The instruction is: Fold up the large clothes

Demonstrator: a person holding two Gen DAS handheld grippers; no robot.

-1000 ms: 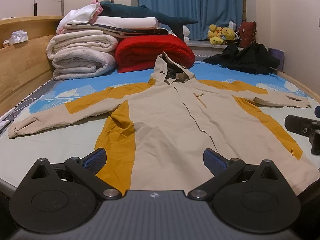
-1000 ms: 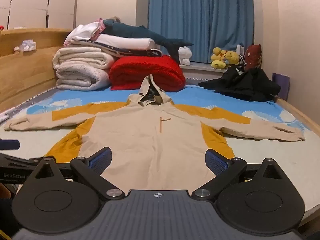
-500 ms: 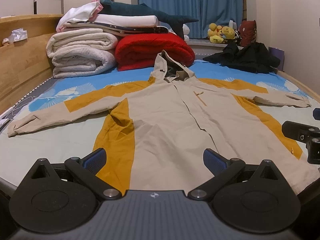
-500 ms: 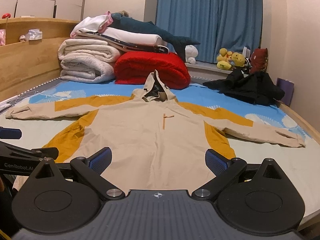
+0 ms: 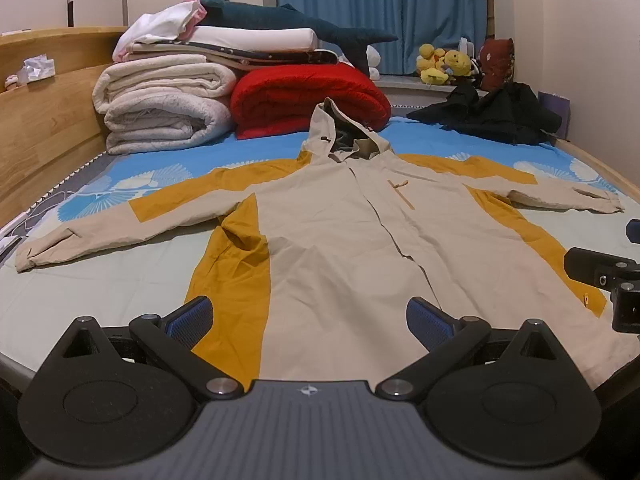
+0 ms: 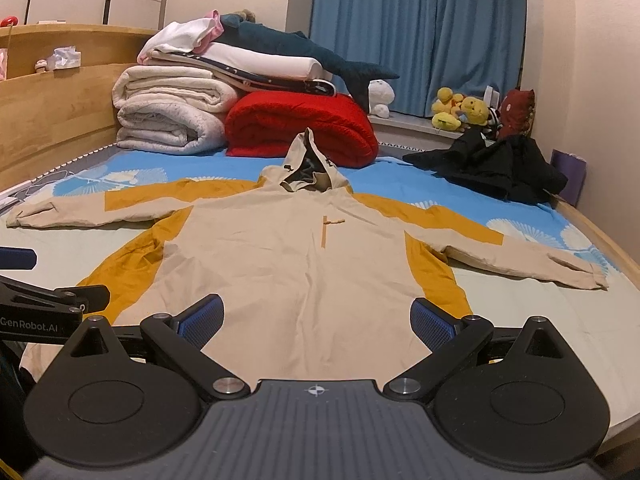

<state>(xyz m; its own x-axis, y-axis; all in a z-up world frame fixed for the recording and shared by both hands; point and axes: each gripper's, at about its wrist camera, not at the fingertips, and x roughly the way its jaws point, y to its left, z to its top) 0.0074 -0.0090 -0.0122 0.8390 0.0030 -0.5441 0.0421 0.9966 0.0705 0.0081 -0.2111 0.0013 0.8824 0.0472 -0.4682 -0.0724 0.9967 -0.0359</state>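
Note:
A beige and mustard hooded jacket (image 5: 340, 232) (image 6: 296, 256) lies flat, face up, on the bed, sleeves spread to both sides and hood toward the far end. My left gripper (image 5: 308, 318) hovers open just above the jacket's hem, left of its middle. My right gripper (image 6: 318, 320) is open too, above the hem toward the right. Nothing sits between either pair of blue fingertips. The right gripper's body (image 5: 604, 276) shows at the right edge of the left wrist view, and the left gripper's body (image 6: 44, 304) at the left edge of the right wrist view.
Rolled white blankets (image 5: 164, 108), a red quilt (image 5: 308, 100) and a plush shark (image 5: 288, 20) are stacked at the bed's far end. A black garment (image 5: 492, 116) lies at the far right. A wooden side board (image 5: 44, 112) runs along the left; a wall stands on the right.
Both grippers have risen and tilted slightly, so the jacket sits a bit lower in the views. Both stay open, and the jacket has not moved.

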